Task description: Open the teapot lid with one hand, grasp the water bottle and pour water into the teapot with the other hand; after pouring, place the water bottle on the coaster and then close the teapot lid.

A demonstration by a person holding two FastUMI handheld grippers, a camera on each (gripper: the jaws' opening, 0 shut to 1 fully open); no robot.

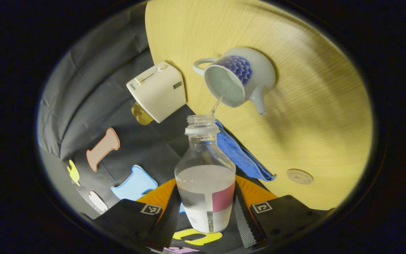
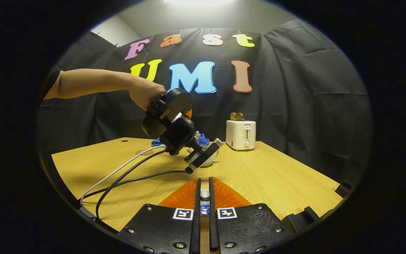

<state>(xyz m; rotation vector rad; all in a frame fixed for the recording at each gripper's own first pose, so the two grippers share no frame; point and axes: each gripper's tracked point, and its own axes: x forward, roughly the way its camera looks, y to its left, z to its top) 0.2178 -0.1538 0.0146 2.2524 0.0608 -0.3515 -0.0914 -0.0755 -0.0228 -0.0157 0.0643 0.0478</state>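
1. Grip first: your left gripper [image 1: 206,197] is clamped on the water bottle [image 1: 204,165], both fingers pressing low on its labelled body. That leaves the neck free and lets you tip the bottle forward.
2. Just ahead of the fingers, the bottle's open mouth sits over the teapot [image 1: 238,79], and a thin stream of water [image 1: 216,106] runs into the opening. My reading is that pouring is under way, with plenty of water left in the bottle.
3. Your right gripper [image 2: 205,183] is pinched on a small white knob, which I take to be the teapot lid [image 2: 205,194]. It is held low over the table [image 2: 277,183], well back from the pour, so the opening is unobstructed.
4. Beyond the bottle, a blue cloth [image 1: 241,155] lies near the teapot, and the coaster [image 1: 299,176] sits on bare wood past it, apart from both. That path looks free for setting down.
5. Farther off, the toaster [image 1: 157,91] stands near the table's back edge, and cables [image 2: 129,173] trail across the wood beneath your left hand [image 2: 146,93]. Mind them when lowering.
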